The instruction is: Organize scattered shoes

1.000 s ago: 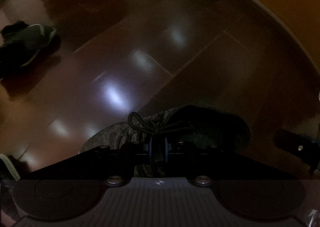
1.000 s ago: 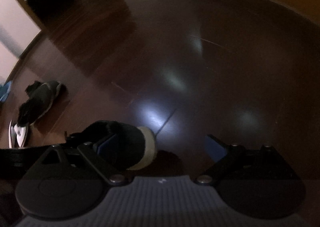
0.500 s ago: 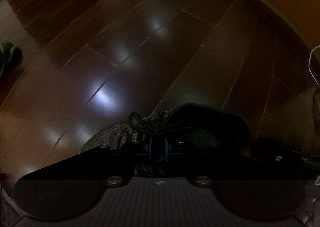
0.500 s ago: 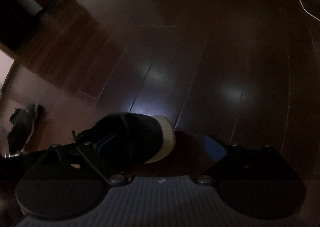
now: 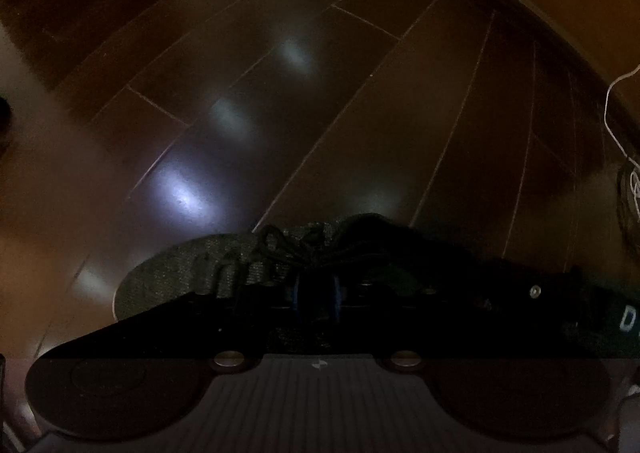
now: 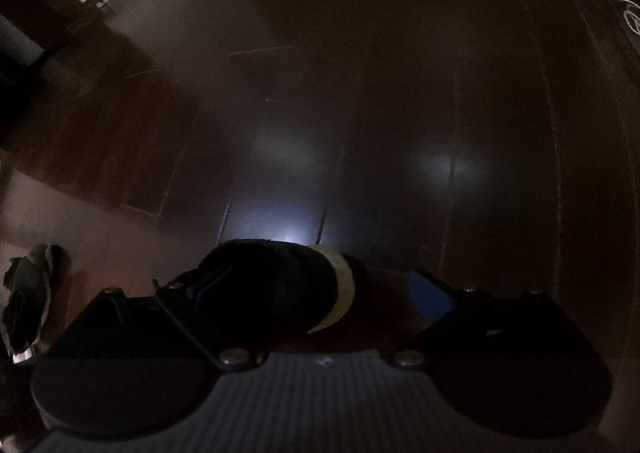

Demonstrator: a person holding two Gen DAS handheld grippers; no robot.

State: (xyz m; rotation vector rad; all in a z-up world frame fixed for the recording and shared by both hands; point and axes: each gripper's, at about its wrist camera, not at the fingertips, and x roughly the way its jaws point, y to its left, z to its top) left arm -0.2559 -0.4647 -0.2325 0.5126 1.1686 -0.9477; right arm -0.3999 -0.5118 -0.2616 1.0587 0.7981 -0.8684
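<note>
Left gripper (image 5: pixel 315 299): fingers clamped on grey knit shoe (image 5: pixel 224 269) at laces, above floor (image 5: pixel 360 113). Right gripper (image 6: pixel 320 289): fingers apart, black shoe (image 6: pixel 276 289) against left one only. Risk: slippage, drop during carry.

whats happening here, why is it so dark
A person is tidying shoes with handheld tongs in a dim room. The left tongs are shut on a grey knit sneaker, held above the wooden floor. The right tongs stand open, with a black shoe against the left finger. Another dark shoe lies on the floor, far left.
</note>
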